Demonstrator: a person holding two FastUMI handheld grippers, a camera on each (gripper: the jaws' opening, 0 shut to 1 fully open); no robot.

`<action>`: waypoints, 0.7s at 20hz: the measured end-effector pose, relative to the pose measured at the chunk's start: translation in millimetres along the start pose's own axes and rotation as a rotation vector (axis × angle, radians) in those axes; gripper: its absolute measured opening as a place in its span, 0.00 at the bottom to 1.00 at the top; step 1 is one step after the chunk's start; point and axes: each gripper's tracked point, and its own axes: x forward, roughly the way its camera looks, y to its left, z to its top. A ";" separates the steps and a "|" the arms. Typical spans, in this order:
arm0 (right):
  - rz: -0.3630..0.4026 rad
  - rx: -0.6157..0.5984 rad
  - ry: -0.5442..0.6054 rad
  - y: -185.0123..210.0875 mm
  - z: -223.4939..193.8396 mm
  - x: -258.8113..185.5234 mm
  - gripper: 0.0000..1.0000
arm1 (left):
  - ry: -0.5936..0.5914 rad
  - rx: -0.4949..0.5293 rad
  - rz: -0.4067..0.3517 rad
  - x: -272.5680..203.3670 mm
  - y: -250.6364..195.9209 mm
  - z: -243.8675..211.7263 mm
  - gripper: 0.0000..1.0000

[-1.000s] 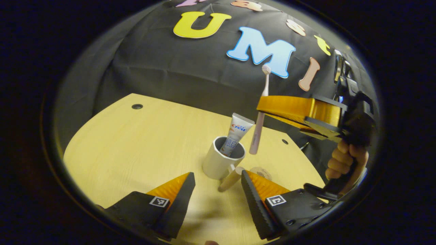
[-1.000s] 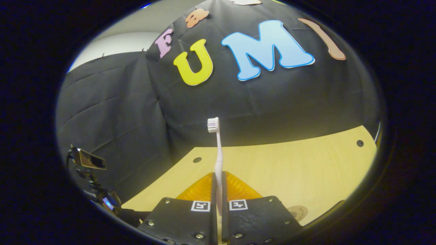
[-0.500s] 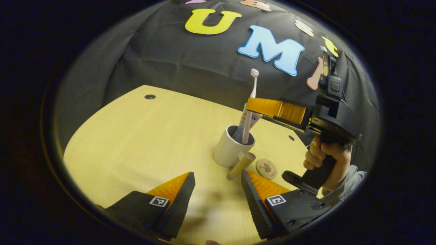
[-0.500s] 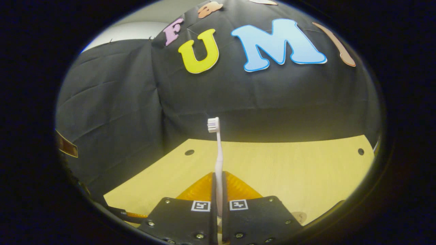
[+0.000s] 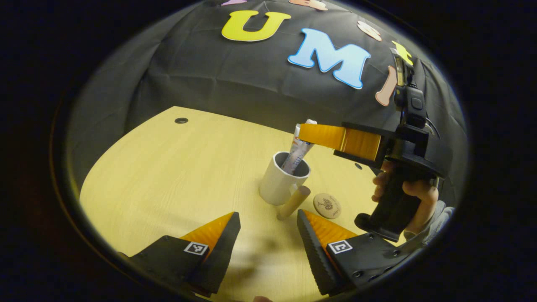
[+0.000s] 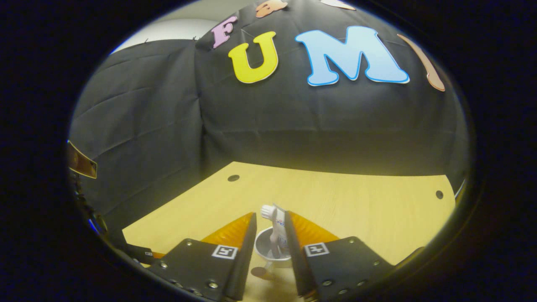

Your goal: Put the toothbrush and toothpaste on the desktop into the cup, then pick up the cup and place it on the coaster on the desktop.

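Right gripper view: right gripper (image 6: 269, 251), fingers released, above cup (image 6: 272, 253) holding toothbrush (image 6: 272, 228); should lift straight up, avoiding snags.

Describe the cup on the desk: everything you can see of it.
The cup is a plain white mug, ceramic-looking with a smooth matte wall and a darker inside. It stands upright on the pale wooden desk. A light wood-coloured, rod-like handle sticks out low on its side toward the round coaster, which lies apart from it. The toothpaste leans inside, and in the right gripper view the toothbrush stands in it too. The right gripper is open just above the rim, not touching the cup.
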 end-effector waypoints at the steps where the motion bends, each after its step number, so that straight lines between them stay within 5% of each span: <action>1: 0.008 0.002 0.007 1.3 -0.8 -3.2 0.52 | 0.000 -0.001 -0.003 0.1 -2.0 0.3 0.87; 2: 0.014 0.004 0.013 3.0 -2.2 -4.8 0.70 | 0.002 -0.001 -0.004 0.5 -4.1 0.1 0.88; 4: -0.006 -0.009 0.011 -1.0 -0.8 -9.9 0.82 | 0.007 0.000 -0.003 1.8 -5.0 -1.9 0.88; 14: -0.094 0.003 -0.021 -30.7 19.4 -61.2 0.82 | 0.029 0.027 -0.004 12.4 -20.3 3.5 0.87</action>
